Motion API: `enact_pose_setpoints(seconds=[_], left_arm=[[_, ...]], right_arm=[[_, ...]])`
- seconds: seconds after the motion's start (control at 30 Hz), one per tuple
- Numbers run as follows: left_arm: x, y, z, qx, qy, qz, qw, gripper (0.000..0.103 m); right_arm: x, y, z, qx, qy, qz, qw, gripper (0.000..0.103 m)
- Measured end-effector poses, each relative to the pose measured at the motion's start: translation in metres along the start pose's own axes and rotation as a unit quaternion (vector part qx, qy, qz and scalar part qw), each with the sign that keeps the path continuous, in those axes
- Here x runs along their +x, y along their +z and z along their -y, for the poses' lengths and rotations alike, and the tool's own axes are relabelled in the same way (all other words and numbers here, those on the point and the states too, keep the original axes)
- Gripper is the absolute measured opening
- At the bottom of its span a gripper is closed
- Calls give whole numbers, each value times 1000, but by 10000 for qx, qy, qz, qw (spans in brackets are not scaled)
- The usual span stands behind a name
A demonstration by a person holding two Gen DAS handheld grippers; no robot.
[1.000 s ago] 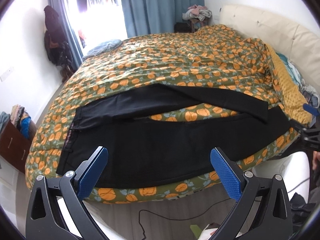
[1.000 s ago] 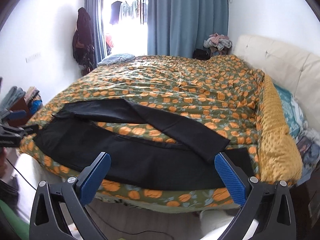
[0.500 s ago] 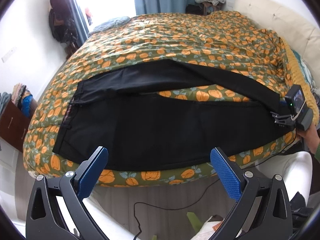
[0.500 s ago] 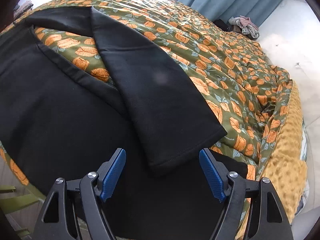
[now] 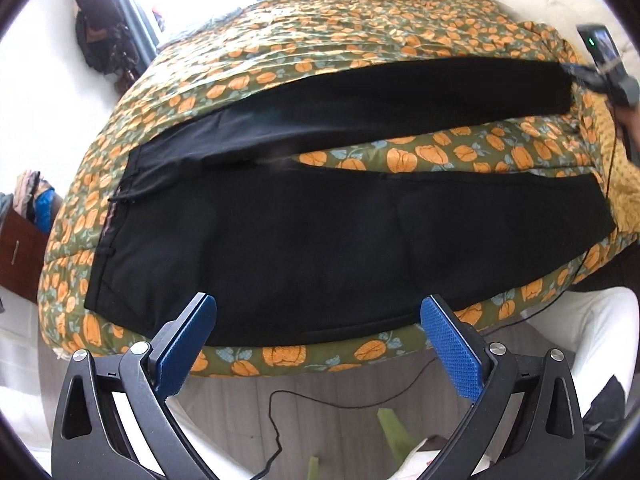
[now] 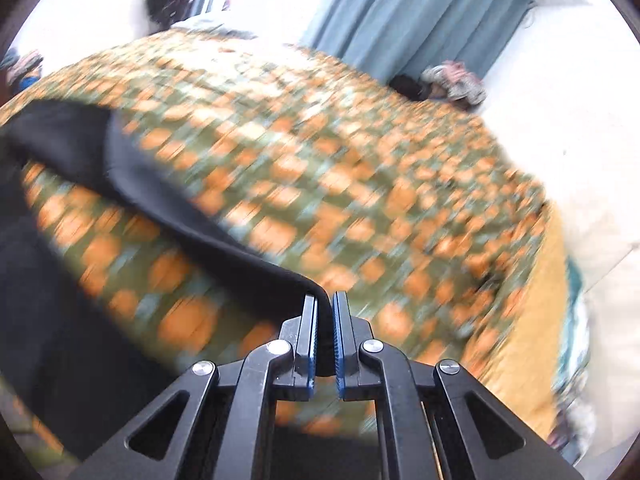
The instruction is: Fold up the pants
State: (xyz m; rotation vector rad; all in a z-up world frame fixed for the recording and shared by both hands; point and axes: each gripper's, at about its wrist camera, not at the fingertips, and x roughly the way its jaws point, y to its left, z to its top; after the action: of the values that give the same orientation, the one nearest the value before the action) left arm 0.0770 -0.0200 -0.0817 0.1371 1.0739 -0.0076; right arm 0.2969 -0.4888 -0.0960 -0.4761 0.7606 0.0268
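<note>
On the left of the left wrist view, a dark coat (image 5: 94, 46) hangs by the bright window, and below it a brown cabinet (image 5: 20, 256) stands beside the bed (image 5: 320, 28), which carries an olive bedspread printed with orange flowers. The black pants (image 5: 320, 236) lie flat across the near edge of the bed, waistband to the left and hems to the right, the two legs parted in a narrow V so that a strip of bedspread shows between them. The near leg runs along the bed's edge; the far leg stretches toward the right. The left tongs (image 5: 318, 340) hover in front of the bed's near edge with their blue pads spread wide, gripping nothing, and a thin black cable (image 5: 280, 396) trails over the grey floor beneath them. At the far right of that view the right tongs (image 5: 578, 70) meet the hem of the far leg, with a small camera with a green light (image 5: 600, 46) mounted above them. The right wrist view is smeared with motion blur, yet it shows the right tongs (image 6: 325, 308) pinched almost together on the black hem corner of the pants (image 6: 168, 192), the leg trailing away to the left over the bedspread, with a blue curtain (image 6: 404, 12) behind and a yellow blanket (image 6: 536, 300) on the right.
</note>
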Motion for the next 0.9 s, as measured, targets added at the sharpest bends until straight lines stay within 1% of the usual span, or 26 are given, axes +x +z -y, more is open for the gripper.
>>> enact_pose_setpoints(seconds=[0.03, 0.07, 0.1, 0.13, 0.17, 0.2, 0.23, 0.27, 0.3, 0.37, 0.4, 0.47, 0.53, 0.6, 0.67, 0.7, 0.73, 0.77, 0.8, 0.83, 0.87, 0.9], left_arm=[[0, 3, 2, 18, 6, 40, 10000, 102], [0, 4, 3, 28, 11, 79, 10000, 102], [0, 5, 3, 32, 27, 110, 9999, 102], [1, 5, 3, 24, 52, 114, 9999, 102], [3, 6, 2, 0, 78, 90, 9999, 102], [5, 5, -2, -52, 91, 55, 9999, 102], [9, 6, -4, -122, 89, 2, 9999, 102], [14, 6, -9, -196, 83, -60, 9998, 102], [21, 6, -14, -277, 80, -133, 9995, 102], [33, 11, -24, -369, 142, -186, 9990, 102], [38, 16, -29, -380, 212, -136, 9990, 102], [50, 34, -45, -444, 468, 171, 9978, 102], [64, 59, -68, -754, 656, 485, 9938, 102], [82, 90, -97, -1261, 698, 862, 9858, 102], [103, 117, -118, -1661, 719, 1142, 9768, 102], [114, 127, -126, -1784, 716, 1238, 9735, 102], [133, 141, -135, -1876, 715, 1270, 9714, 102], [150, 150, -140, -1914, 782, 1208, 9709, 102], [173, 157, -147, -1945, 977, 1051, 9704, 102], [189, 159, -150, -1934, 1119, 891, 9706, 102], [212, 159, -154, -1878, 1254, 623, 9722, 102], [229, 156, -155, -1809, 1330, 359, 9738, 102]], right_arm=[[12, 24, 19, 74, -175, 58, 9998, 8], [28, 47, 38, 155, -317, 23, 9994, 8], [48, 67, 57, 291, -387, -91, 9988, 23], [70, 83, 74, 463, -458, -286, 9975, 43], [90, 92, 88, 619, -648, -556, 9944, 50], [105, 97, 99, 787, -867, -732, 9904, 58], [112, 96, 108, 1000, -958, -758, 9875, 58], [115, 92, 114, 1261, -930, -719, 9850, 59], [115, 85, 118, 1580, -815, -683, 9817, 61], [109, 63, 114, 2052, -419, -634, 9758, 63], [108, 53, 106, 2121, -212, -636, 9749, 64], [109, 38, 79, 2073, 211, -702, 9755, 64], [108, 34, 41, 2060, 902, -721, 9717, 64], [105, 43, -4, 2102, 1709, -625, 9606, 64], [97, 63, -58, 2126, 2576, -444, 9415, 67], [94, 77, -89, 2108, 3074, -348, 9273, 71], [92, 91, -119, 2075, 3485, -280, 9136, 72], [87, 102, -151, 2036, 3851, -218, 8998, 72], [85, 114, -181, 1995, 4204, -192, 8849, 72], [84, 124, -214, 1945, 4535, -235, 8694, 72], [87, 133, -242, 1873, 4791, -346, 8568, 72], [90, 139, -264, 1785, 4917, -460, 8510, 72]])
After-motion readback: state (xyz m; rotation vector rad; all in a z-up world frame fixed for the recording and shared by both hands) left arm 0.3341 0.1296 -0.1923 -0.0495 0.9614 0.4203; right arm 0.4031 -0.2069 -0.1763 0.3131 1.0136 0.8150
